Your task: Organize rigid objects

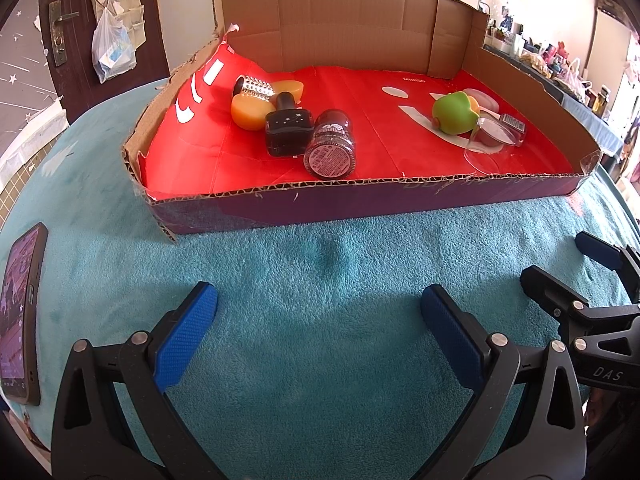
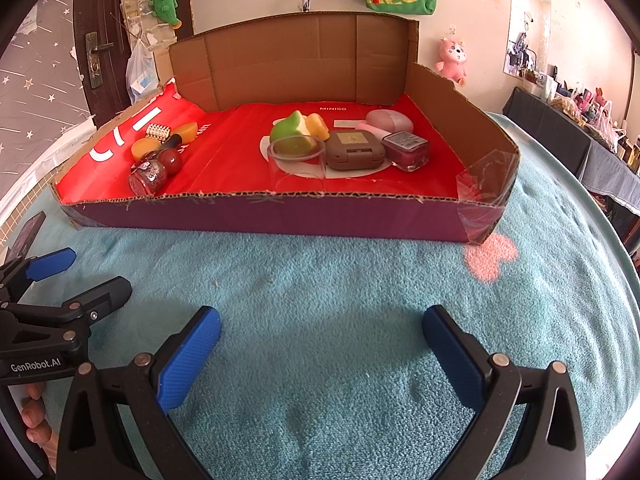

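Over the blanket [image 1: 320, 280], both grippers, left [image 1: 319, 332] and right [image 2: 321, 350], are hovering with jaws spread before the box [image 2: 280, 216].

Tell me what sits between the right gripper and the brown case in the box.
In the right wrist view, between the right gripper and the brown case lie bare teal blanket and the cardboard box's front wall.

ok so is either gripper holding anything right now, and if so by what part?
Nothing is held. The left gripper and right gripper are both open over the teal blanket, short of the cardboard tray, with only blanket between the fingers.
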Motion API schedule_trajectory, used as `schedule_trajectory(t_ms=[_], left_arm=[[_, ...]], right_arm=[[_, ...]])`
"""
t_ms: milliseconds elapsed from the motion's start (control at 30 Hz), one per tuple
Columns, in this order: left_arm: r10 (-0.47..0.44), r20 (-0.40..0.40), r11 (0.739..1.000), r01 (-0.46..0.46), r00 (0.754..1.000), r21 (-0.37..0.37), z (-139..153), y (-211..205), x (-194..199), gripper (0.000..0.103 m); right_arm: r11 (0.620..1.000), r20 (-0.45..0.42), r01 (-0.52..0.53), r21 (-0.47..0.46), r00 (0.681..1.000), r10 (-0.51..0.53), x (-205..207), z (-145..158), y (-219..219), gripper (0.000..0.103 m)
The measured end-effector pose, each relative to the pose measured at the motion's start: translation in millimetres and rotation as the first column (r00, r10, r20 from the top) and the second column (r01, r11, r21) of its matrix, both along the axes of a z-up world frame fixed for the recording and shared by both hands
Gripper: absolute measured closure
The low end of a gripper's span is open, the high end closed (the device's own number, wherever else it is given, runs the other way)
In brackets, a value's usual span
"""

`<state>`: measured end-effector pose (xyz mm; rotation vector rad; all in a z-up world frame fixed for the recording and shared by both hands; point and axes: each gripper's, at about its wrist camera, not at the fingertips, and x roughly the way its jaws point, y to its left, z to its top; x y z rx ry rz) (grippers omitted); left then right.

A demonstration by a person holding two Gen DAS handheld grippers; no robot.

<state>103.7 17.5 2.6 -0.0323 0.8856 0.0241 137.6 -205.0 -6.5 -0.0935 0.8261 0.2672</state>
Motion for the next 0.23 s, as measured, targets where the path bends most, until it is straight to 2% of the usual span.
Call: schedule_trajectory(t_ms=[233], left_arm=[[0.001, -0.003, 1.0, -0.001, 1.0, -0.004, 0.1, 0.3, 0.0, 0.0]], right_arm=[[1.0, 0.0, 0.0, 0.0, 1.0, 0.0, 0.0, -0.1, -0.1, 0.0]])
